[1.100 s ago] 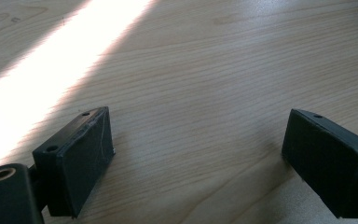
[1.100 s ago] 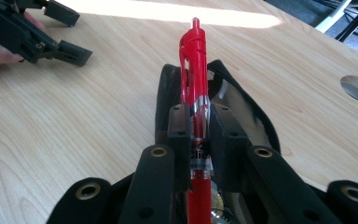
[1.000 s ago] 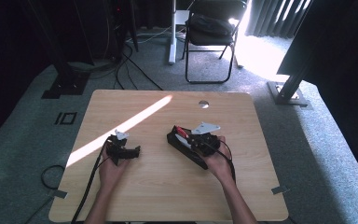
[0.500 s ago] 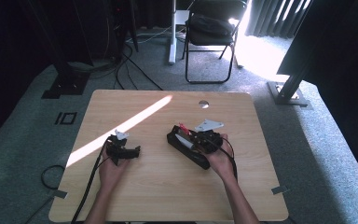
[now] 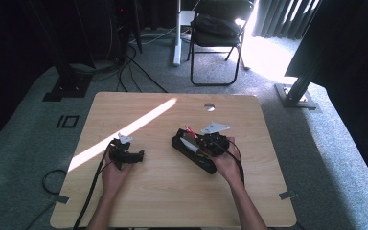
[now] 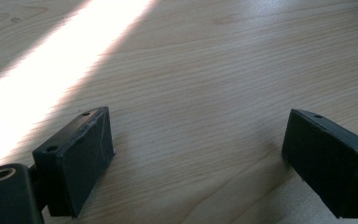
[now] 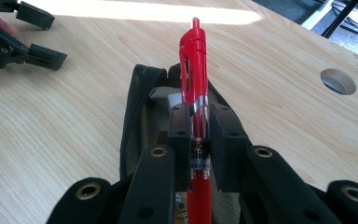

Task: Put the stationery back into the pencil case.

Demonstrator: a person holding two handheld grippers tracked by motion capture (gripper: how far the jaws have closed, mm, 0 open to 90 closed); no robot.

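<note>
Pinching one red pen (image 7: 195,100) between its pads, the right claw (image 7: 199,140) holds it just above one open black fabric case (image 7: 137,116), whose tan lining lies under the jaws. Well to its left, the left claw (image 6: 196,158) rests spread wide on the smooth wooden table (image 5: 172,191), gripping nothing.

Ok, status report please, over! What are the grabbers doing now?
Right gripper shut on red pen, over open pencil case. Left gripper open, empty, on table. Nothing in the way.
</note>
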